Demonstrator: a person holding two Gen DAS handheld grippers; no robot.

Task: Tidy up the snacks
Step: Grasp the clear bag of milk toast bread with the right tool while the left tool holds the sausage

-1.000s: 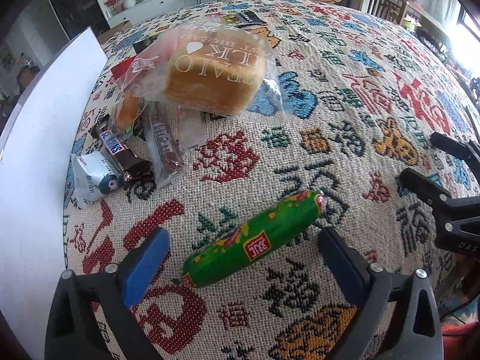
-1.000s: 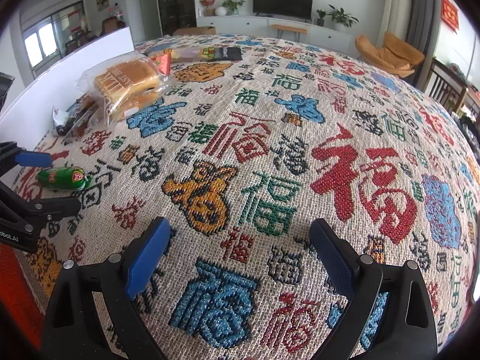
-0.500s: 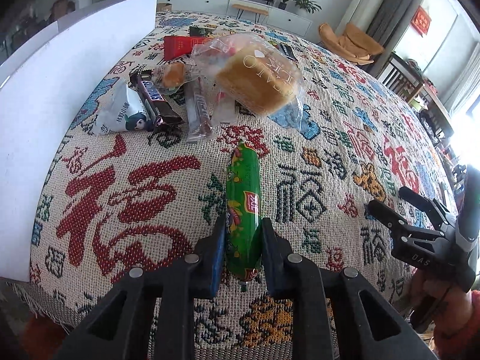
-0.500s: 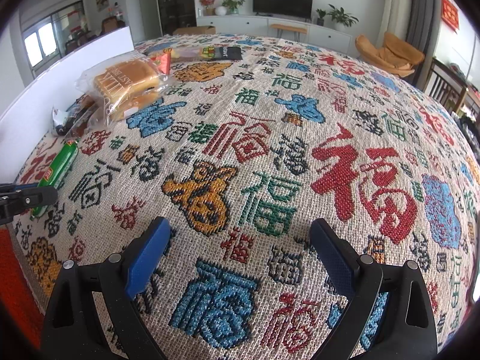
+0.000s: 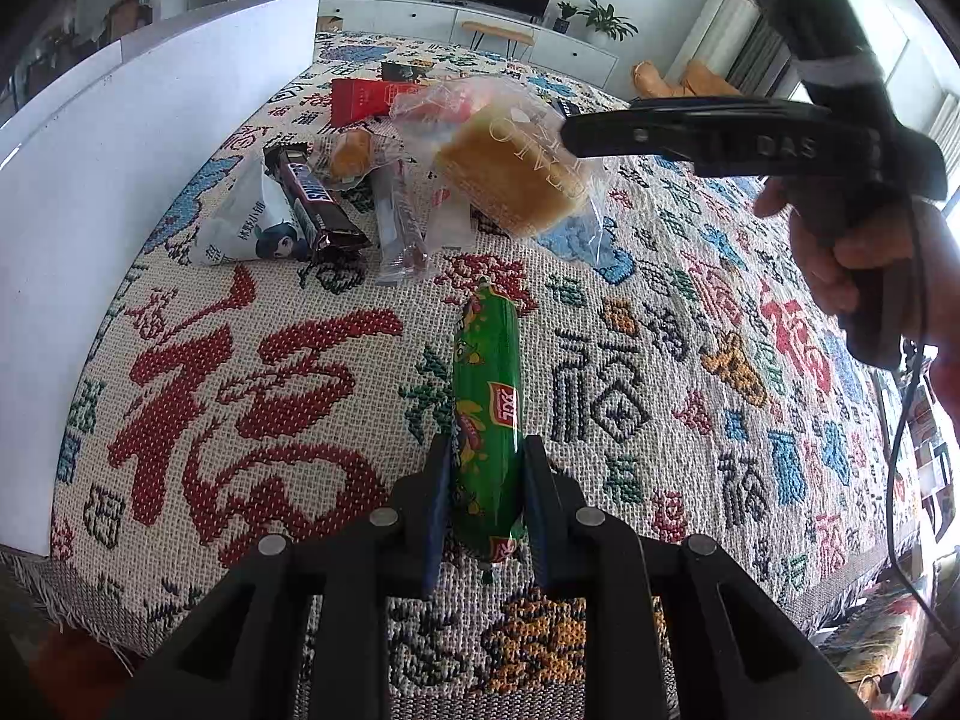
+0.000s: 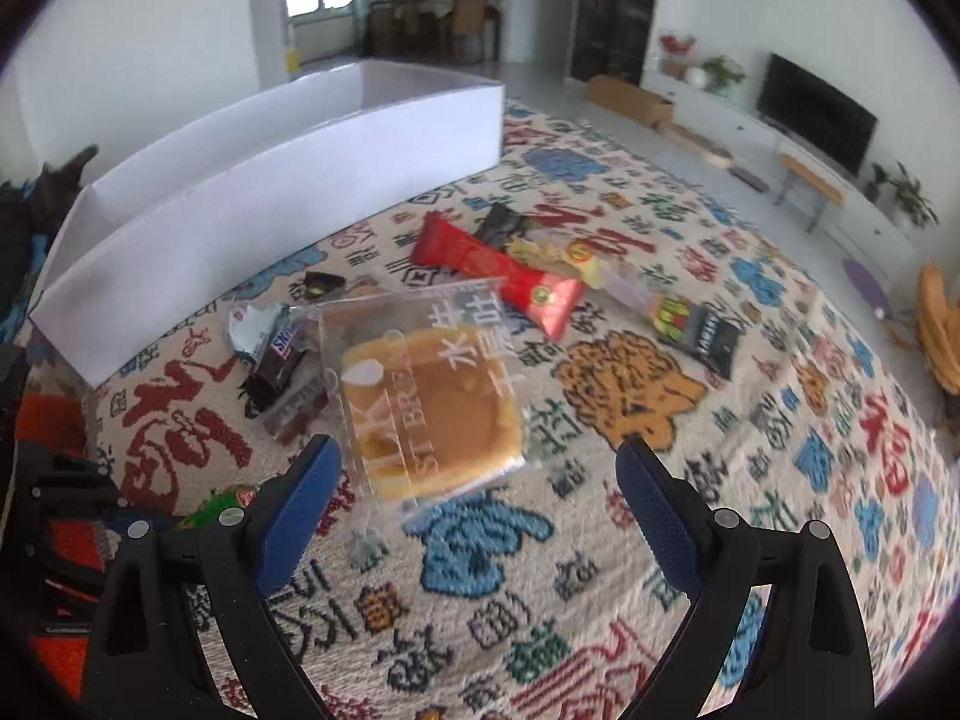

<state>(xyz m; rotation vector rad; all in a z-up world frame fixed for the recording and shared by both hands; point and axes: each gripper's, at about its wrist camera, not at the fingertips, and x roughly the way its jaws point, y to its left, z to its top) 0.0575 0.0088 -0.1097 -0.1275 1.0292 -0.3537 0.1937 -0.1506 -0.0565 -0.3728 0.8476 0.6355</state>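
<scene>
My left gripper is shut on the near end of a green sausage stick, which points away over the patterned cloth. My right gripper is open, hovering just in front of a bagged bread loaf; the loaf also shows in the left wrist view, with the right gripper over it. A Snickers bar, a white packet and a clear wrapped bar lie beside the loaf. A red packet and a dark packet lie further back.
A long white open box stands along the left edge of the table, also seen in the left wrist view. The patterned cloth covers the table. The near table edge is just below my left gripper.
My left gripper closed on the green sausage and holds it. My right gripper swung left and forward, from open cloth to right in front of the bread loaf.
</scene>
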